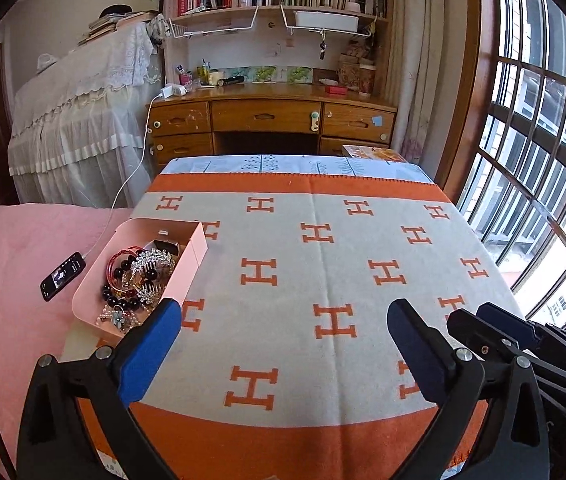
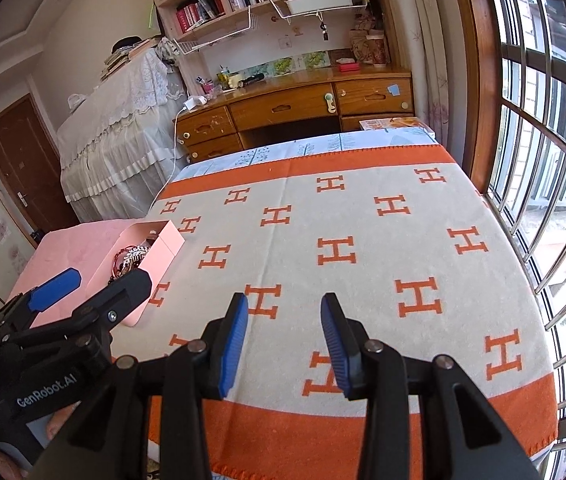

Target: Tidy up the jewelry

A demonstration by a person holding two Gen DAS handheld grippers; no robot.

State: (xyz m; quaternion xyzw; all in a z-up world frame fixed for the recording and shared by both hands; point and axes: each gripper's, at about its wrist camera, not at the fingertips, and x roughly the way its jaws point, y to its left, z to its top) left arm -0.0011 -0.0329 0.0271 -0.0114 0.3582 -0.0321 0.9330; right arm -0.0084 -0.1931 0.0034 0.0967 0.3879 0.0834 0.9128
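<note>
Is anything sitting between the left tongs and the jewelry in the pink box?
Nothing visible. The left tongs are open and empty beside the pink box; its near wall is the only barrier, and the jewelry lies uncovered.

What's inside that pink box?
In the pink box: a red bangle, a sparkly silver comb, dark beads and a flower piece. Anything underneath them is covered.

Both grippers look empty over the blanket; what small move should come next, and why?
Probably nothing more: the jewelry already lies in the pink box, the blanket is bare, and left gripper and right gripper are open. At most, withdraw.
</note>
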